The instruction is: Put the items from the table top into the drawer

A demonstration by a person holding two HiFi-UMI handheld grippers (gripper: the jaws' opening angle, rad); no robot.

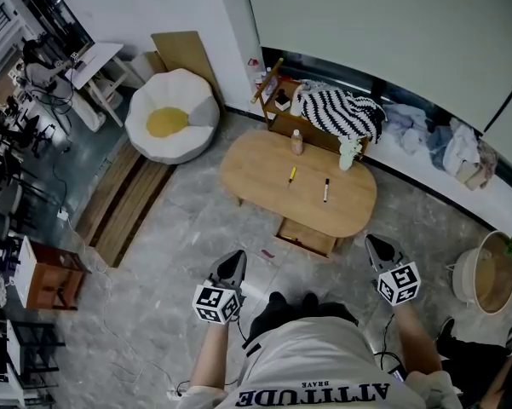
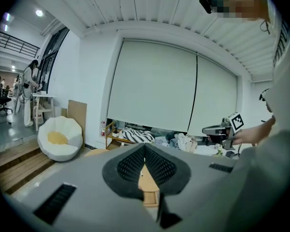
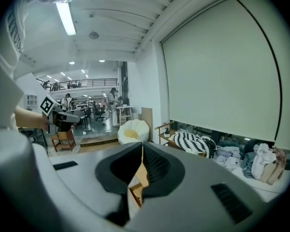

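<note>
Person's shirt fills the bottom of the head view. Ahead stands the oval wooden table, with its drawer pulled partly out below the near edge. Both grippers hang well short of it.

Left gripper: jaws pressed together, nothing between. Right gripper: tips likewise together, empty.

All items sit on the top, so the task looks barely begun.

Risks, by my judgement:
- Drawer opening looks shallow, so a release from too high could miss it.
- Bottle is tall and narrow and stands upright near the far edge; a sideways nudge would tip it.
- Pale vase-like item to its right: same concern.
- Black pen and yellow pen are thin and lie flat, apart, mid-table. Pads may skid over them or flick them off.
</note>
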